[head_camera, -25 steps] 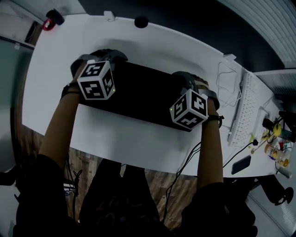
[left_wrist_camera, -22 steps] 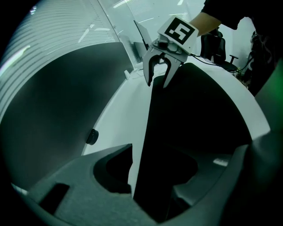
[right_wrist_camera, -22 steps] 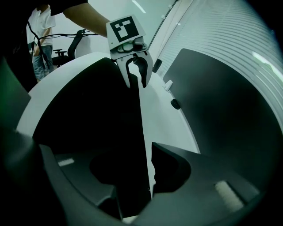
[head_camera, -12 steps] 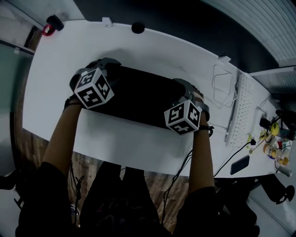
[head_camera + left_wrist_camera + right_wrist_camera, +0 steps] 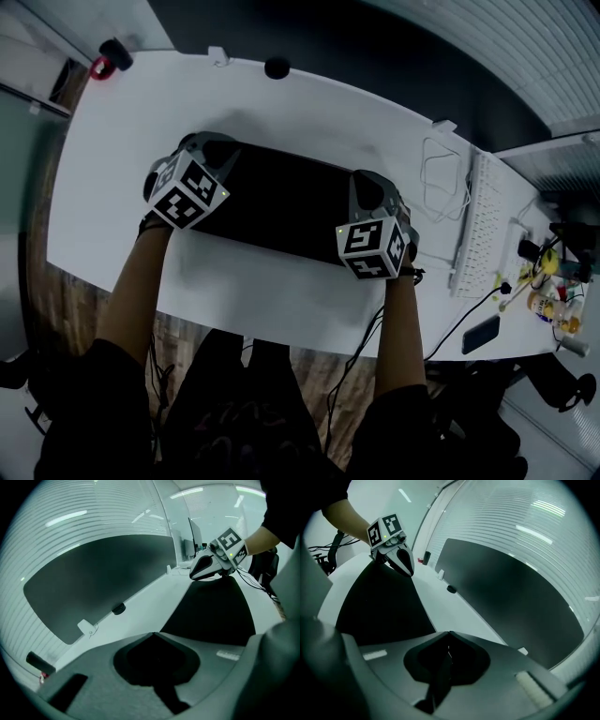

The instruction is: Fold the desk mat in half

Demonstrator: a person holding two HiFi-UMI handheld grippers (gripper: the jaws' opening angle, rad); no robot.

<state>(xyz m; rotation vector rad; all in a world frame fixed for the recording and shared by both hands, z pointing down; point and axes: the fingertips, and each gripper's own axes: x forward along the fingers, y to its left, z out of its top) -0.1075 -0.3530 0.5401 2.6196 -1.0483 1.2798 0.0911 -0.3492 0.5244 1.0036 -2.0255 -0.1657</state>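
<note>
The left claw (image 5: 152, 633) and right claw (image 5: 449, 633), just closed, each appear to pinch a far corner of the black desk mat (image 5: 281, 202) on the white worktop (image 5: 281, 103). Its long axis runs claw to claw, and its free edge lies behind both, toward the person.

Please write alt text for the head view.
Seen from above, a person's left gripper and right gripper sit at the two far corners of a black desk mat on a white table. A keyboard lies at right.
</note>
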